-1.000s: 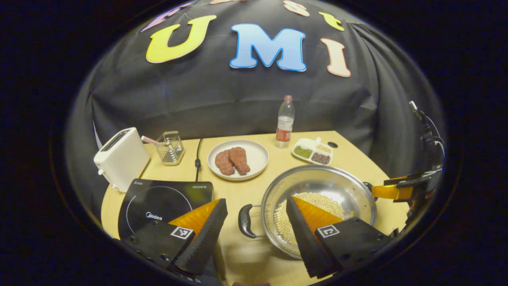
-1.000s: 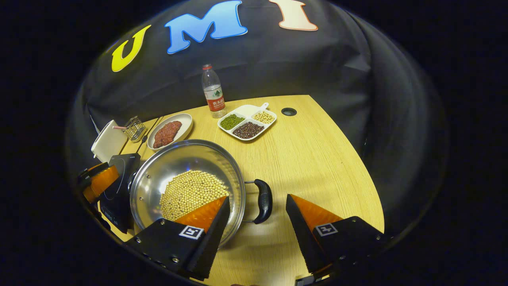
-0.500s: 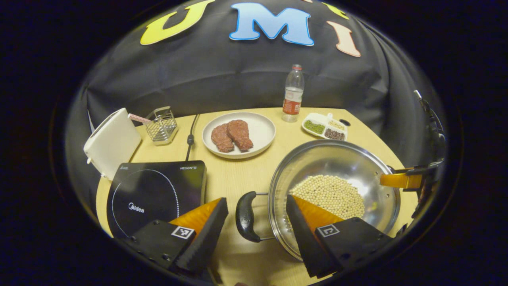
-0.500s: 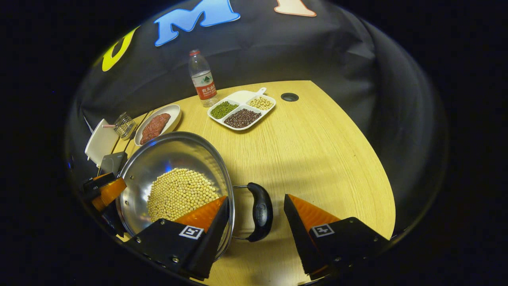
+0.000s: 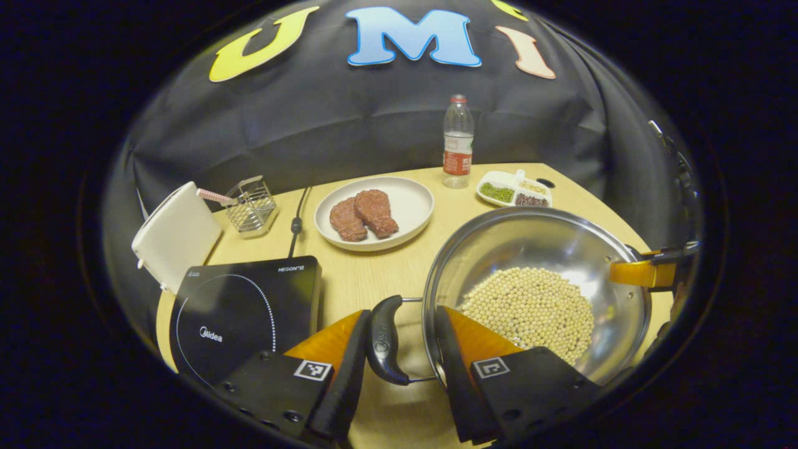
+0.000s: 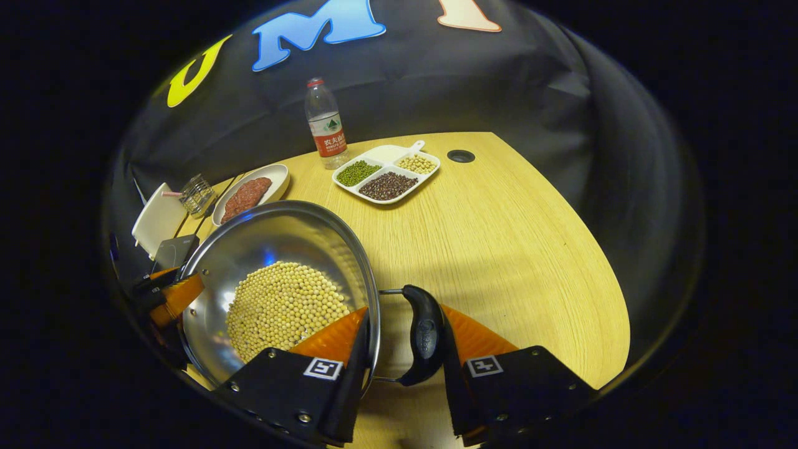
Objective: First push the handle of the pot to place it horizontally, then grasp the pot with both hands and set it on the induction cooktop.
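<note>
Between the fingers of the left tool sits the black curved handle of the round stainless-steel pot; the fingers have narrowed around it, one touching its outer side, the other set against the pot's rim, though whether both press the handle itself I cannot tell. Just right of this tool the pot's bowl holds a heap of pale yellow soybeans. Just left of it lies the flat black induction cooktop, its near edge close to the edge of the light wooden table, with a strip of bare wood between cooktop and pot. Farther ahead stand a white round plate with two pieces of red meat, a clear plastic water bottle, a white divided dish of beans, a wire basket and a white toaster.

At the right tool the pot's other black handle lies between the fingers, the outer finger touching it and the inner one against the rim; the grip looks nearly closed, but firm pressure from both sides I cannot tell. To that tool's right the table is open wood out to its curved edge. Across the pot, the left tool shows at the far rim.
</note>
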